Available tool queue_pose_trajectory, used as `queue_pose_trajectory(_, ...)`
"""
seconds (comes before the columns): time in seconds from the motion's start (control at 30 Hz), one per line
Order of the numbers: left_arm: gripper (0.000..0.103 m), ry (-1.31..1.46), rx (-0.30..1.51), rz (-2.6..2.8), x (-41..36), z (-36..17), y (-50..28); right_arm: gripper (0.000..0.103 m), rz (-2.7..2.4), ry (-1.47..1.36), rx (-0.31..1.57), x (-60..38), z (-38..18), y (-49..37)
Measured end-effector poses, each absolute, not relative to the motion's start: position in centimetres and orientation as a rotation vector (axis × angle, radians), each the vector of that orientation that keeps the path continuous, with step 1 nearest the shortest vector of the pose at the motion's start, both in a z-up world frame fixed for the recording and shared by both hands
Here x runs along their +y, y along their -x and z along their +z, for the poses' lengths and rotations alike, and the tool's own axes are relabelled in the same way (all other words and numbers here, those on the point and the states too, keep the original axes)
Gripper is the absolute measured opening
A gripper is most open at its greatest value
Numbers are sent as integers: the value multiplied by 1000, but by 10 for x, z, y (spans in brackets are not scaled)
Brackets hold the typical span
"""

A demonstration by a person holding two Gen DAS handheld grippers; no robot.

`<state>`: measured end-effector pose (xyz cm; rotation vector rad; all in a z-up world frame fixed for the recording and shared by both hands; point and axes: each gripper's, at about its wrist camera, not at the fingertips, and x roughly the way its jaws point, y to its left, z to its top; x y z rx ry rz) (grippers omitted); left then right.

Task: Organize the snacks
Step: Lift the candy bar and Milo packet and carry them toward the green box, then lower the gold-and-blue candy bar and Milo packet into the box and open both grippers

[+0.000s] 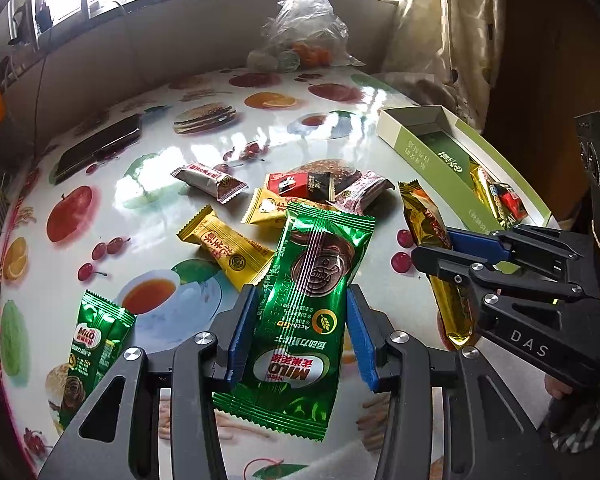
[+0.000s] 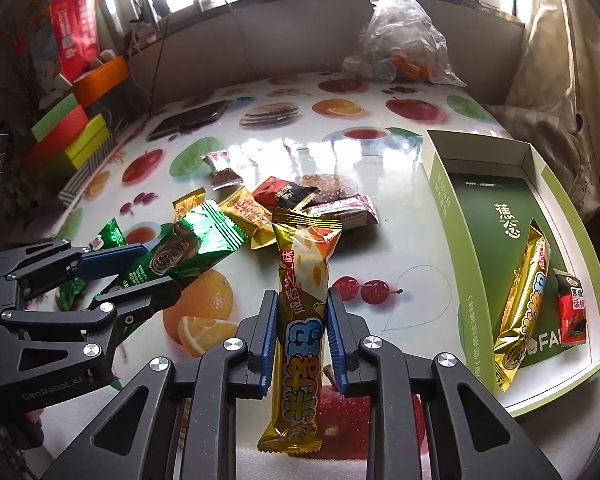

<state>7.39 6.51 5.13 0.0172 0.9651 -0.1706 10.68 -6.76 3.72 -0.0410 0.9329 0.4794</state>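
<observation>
My left gripper [image 1: 300, 312] is shut on a green Milo wafer pack [image 1: 304, 300] and holds it above the table; it also shows in the right wrist view [image 2: 180, 256]. My right gripper [image 2: 302, 312] is shut on a long gold snack bar [image 2: 300, 320], seen from the left wrist too [image 1: 440, 264]. The green box [image 2: 452, 216] at the right holds another gold bar [image 2: 524, 304] and a red snack pack [image 2: 572, 312]. Loose snacks lie mid-table: yellow packs [image 1: 228, 248], a red-black pack [image 1: 300, 184], pinkish packs [image 1: 212, 180], and a second Milo pack [image 1: 92, 344].
The round table [image 1: 160, 184] has a fruit-print cover. A phone [image 1: 100, 148] lies at the far left. A clear plastic bag of fruit [image 1: 304, 36] stands at the back. Coloured boxes [image 2: 72, 140] are stacked off the left edge. A curtain [image 2: 560, 120] hangs right.
</observation>
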Motion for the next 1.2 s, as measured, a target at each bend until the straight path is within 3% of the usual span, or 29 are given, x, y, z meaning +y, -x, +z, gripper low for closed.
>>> queue_pose_trajectory(1.2,45,43,885,-331,-27,102,-136,22,314,-115,830,-175,91,-132)
